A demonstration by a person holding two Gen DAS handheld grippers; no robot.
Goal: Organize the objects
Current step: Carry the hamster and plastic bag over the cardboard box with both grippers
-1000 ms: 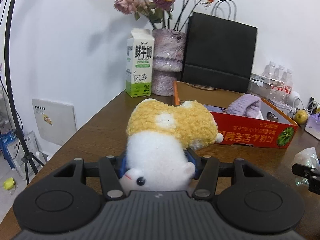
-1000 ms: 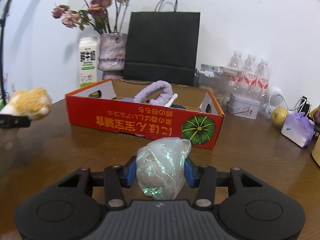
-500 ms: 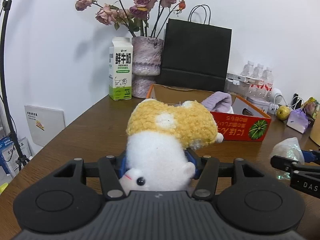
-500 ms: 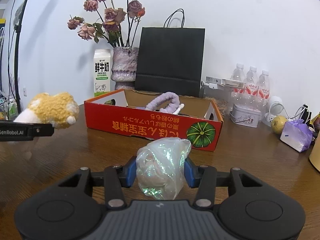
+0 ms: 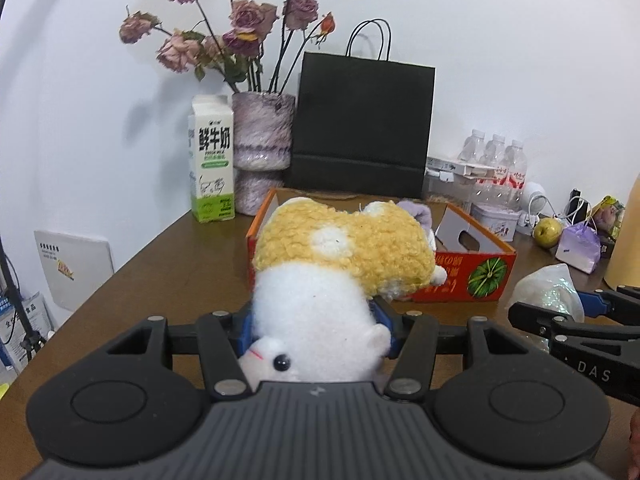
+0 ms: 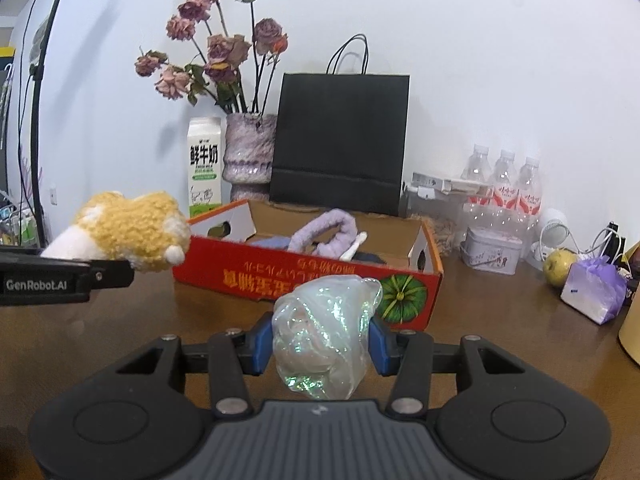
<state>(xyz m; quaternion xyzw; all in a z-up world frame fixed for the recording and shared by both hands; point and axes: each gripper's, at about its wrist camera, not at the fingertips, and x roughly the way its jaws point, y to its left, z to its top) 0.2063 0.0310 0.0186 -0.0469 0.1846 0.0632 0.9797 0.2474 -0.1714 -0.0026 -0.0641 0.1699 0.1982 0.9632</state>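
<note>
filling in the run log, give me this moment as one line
left gripper: shut on plush toy | right gripper: shut on iridescent bag | both held short of red box

The right gripper (image 6: pixel 320 344) is clamping a shimmering plastic bag (image 6: pixel 324 340) between its blue jaws above the tabletop (image 6: pixel 500 308). At left, the left gripper (image 6: pixel 100 274) is holding a yellow plush toy (image 6: pixel 132 232) beside the red cardboard box (image 6: pixel 280 276).
</note>
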